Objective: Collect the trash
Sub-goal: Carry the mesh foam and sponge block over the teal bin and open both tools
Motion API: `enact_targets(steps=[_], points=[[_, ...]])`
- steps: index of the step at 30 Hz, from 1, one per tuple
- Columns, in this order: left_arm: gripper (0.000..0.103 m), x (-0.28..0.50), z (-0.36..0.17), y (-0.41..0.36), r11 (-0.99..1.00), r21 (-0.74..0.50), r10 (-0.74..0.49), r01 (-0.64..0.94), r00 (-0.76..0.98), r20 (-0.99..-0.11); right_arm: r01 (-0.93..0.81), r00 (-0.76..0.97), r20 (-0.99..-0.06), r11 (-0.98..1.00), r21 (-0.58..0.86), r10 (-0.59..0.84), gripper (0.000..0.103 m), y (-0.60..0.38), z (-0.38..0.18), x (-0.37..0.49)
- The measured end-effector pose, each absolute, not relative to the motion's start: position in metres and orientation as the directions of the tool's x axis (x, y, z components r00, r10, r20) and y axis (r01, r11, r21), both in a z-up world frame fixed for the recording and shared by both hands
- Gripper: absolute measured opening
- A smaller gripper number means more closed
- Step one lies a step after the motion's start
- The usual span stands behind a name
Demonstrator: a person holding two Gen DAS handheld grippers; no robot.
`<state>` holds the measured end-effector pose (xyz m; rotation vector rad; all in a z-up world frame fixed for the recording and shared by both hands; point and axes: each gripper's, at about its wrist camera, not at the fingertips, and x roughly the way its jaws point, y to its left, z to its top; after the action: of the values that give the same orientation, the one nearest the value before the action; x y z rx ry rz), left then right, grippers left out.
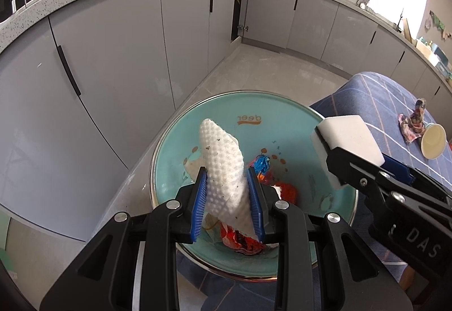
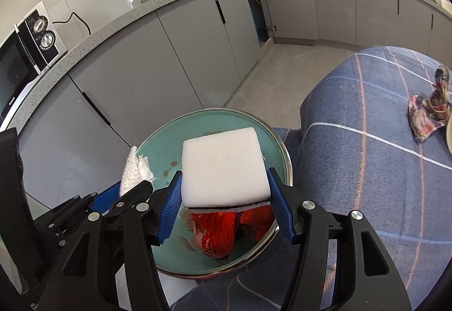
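The left gripper [image 1: 228, 199] has its jaws clenched on a white dimpled wipe [image 1: 224, 169], which stands up between the blue pads and tilts toward the far left. Dark specks dot the wipe. It hangs over a teal bowl [image 1: 285, 116] with a metal rim, whose inner wall bears the word "deer" upside down.

The right gripper [image 2: 226, 205] grasps a white sponge [image 2: 223, 165] block by its two side faces, flat face up, over the same bowl [image 2: 158, 147]. In the left view this gripper [image 1: 364, 166] comes in from the right, with the sponge [image 1: 349, 138] above the bowl's right rim.

Trash already lies in the bowl: crumpled red wrappers [image 2: 217, 229] on the near side of its floor, beneath the sponge, and a blue scrap [image 1: 262, 163] just right of the wipe. In the right view the wipe [image 2: 132, 169] shows at the bowl's left edge, above the left gripper's black links.

The bowl sits at the left end of a desk under a blue checked cloth [image 2: 367, 169]. Far right on the cloth lie a crumpled patterned wrapper [image 1: 414, 123] and, touching it, a paper cup [image 1: 433, 141] on its side, mouth toward the camera. Both are well apart from the bowl.

Grey cabinets [image 1: 113, 56] run behind, beyond a tiled floor [image 1: 268, 70].
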<state>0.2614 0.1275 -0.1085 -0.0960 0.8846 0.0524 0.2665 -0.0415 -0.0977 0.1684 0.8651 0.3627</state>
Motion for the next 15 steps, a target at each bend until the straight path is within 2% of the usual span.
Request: enact_targets(steps=[4,8,15], points=[[0.028,0.267,-0.115,0.129,0.994,-0.054,0.016,-0.094,0.619,-0.785,-0.247,0.578,-0.719,0.923,0.295,0.385,0.06,-0.04,-0.105,0.273],[0.031,0.268,-0.121,0.13,0.993,-0.055,0.018,-0.102,0.607,-0.794,-0.255,0.557,-0.722,0.911,0.323,0.411,0.067,-0.043,-0.111,0.28],[0.038,0.268,-0.127,0.125,0.994,-0.053,0.016,-0.099,0.593,-0.805,-0.232,0.574,-0.703,0.906,0.353,0.42,0.068,-0.055,-0.107,0.275]])
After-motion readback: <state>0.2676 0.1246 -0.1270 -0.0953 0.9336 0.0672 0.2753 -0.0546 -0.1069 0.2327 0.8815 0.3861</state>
